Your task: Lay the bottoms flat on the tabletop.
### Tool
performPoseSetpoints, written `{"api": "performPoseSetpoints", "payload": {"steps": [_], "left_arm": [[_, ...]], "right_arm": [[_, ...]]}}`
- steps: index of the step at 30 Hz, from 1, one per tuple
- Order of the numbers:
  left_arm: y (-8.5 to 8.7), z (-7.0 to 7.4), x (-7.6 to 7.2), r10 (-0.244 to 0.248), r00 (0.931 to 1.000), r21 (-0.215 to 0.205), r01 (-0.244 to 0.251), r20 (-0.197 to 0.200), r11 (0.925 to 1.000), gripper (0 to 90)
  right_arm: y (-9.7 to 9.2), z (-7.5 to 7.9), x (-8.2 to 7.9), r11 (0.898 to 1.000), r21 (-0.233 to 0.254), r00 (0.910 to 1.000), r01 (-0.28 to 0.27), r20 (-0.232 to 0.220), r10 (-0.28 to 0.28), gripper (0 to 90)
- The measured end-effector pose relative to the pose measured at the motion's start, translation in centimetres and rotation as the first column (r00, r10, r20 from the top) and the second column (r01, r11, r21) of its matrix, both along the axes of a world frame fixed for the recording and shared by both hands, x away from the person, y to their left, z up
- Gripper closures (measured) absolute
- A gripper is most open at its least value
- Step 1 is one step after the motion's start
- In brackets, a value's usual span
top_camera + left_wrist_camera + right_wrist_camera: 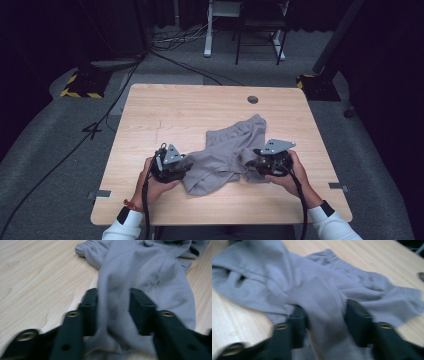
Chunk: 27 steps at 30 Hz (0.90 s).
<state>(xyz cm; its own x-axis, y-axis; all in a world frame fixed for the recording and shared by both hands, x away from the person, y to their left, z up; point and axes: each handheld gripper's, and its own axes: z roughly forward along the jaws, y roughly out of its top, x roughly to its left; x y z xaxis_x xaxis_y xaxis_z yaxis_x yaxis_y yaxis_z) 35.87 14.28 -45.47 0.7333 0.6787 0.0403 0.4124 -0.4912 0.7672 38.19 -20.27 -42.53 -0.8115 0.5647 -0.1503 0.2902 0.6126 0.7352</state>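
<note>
A: Where do the grey shorts (227,152) lie?

B: Crumpled on the light wooden tabletop (165,110), right of the middle and toward the person's side. The waistband end points to the far right; the rumpled leg ends sit nearest the person, close to the front edge but not over it.

A: How much open room is around them?

B: The far half of the tabletop is bare wood, as is the strip along the left edge. On the right the cloth stops well short of the edge. A small round grey fitting (253,99) sits near the far edge, well apart from the shorts.

A: The left hand-held gripper (186,166)?

B: It meets the cloth's left end. In the left gripper view a ridge of fabric runs between its black jaws, which stand apart and do not look pressed on it; the picture is blurred.

A: And the right hand-held gripper (251,158)?

B: At the cloth's right end, with a fold between its parted jaws in the right gripper view. That looks loose too, though motion blur hides the exact contact.

A: Any containers?

B: None on the tabletop. Beyond it are grey floor, trailing cables (170,52) and stand bases taped yellow and black (82,86).
</note>
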Motion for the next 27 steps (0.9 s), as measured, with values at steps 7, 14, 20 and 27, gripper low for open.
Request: {"api": "performPoseSetpoints", "payload": {"steps": [7,14,20,27], "left_arm": [[-3.5,1.2,-0.8,-0.042,0.9987,-0.048,0.044,0.03,0.9979,21.3],[-5.5,-0.2,-0.3,-0.114,0.9932,-0.006,0.114,-0.023,0.9935,21.0],[-5.5,-2.7,1.1,-0.109,0.9899,0.017,0.111,-0.091,0.9937,23.3],[-5.4,-3.9,1.7,-0.107,0.9872,0.028,0.111,-0.118,0.9935,25.2]], "right_arm": [[-3.7,1.1,-0.9,0.996,0.085,0.9998,0.022,-0.005,-0.022,29.1],[-7.7,-1.5,-1.5,0.997,0.004,0.9963,0.082,-0.026,-0.082,29.3],[-8.6,-5.0,0.1,0.993,-0.022,0.9845,0.115,-0.131,-0.117,26.5],[-7.8,-6.1,0.5,0.996,-0.019,0.9845,0.092,-0.148,-0.093,26.1]]}}
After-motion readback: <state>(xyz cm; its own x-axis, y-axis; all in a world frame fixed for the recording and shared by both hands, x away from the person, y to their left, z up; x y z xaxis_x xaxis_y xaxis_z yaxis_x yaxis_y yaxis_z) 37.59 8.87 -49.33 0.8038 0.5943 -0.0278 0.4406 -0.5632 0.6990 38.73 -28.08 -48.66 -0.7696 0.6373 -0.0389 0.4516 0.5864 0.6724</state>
